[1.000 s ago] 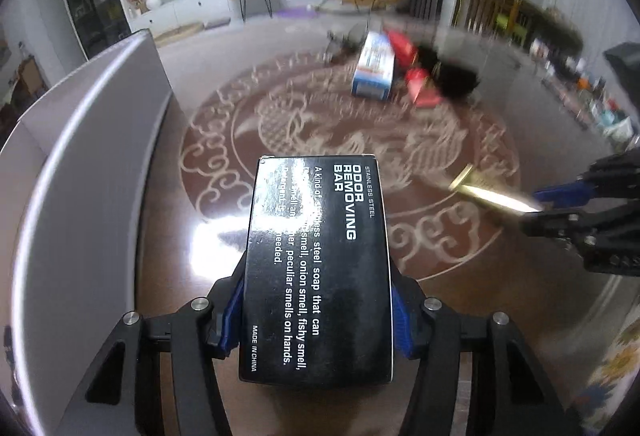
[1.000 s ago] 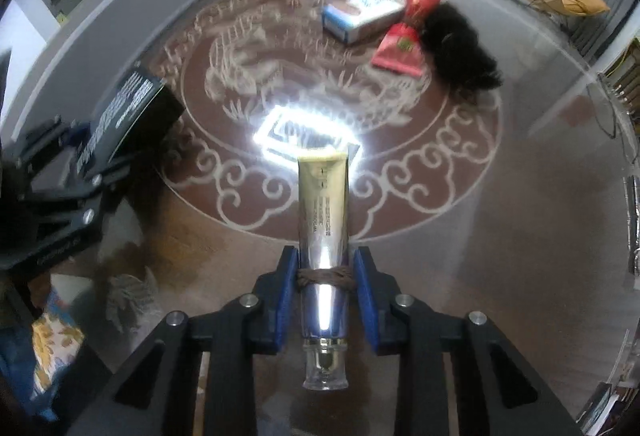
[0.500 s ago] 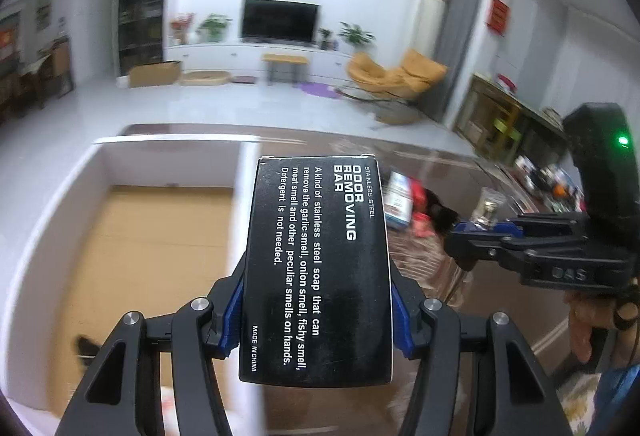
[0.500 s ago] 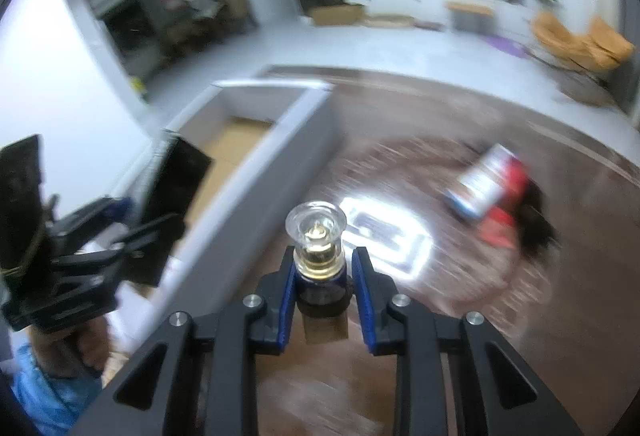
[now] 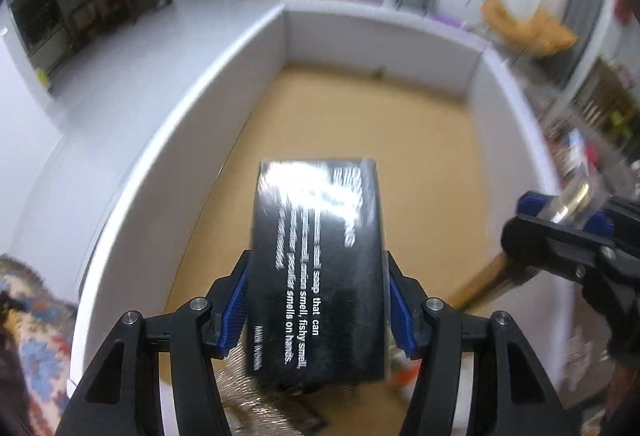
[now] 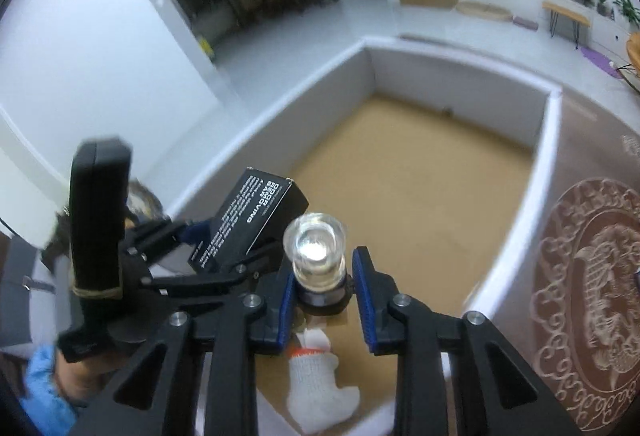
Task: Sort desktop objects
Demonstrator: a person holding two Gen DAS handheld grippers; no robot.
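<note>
A black carton point(image 5: 316, 268) printed "odor removing bar" sits between the fingers of my left gripper point(image 5: 316, 264). The jaws are opening; a thin gap shows at the right pad and the carton's far end is blurred. It hangs over the tan floor of a white-walled storage box point(image 5: 180, 140). My right gripper point(image 6: 322, 264) is shut on a gold tube with a clear cap point(image 6: 318, 252), cap end toward the camera, also above that storage box point(image 6: 544, 164). The right wrist view has the left gripper point(image 6: 224, 248) and carton point(image 6: 256, 216) just to the left.
A white knitted glove point(image 6: 316, 392) with an orange cuff lies on the storage box's near floor. The brown patterned table top point(image 6: 592, 276) runs along the right of the storage box. A person's hand in a blue sleeve point(image 6: 44, 396) holds the left gripper.
Both grippers have swung left from the patterned table top to above the white storage box. The left jaws have widened slightly around the carton. The tube stays gripped.
</note>
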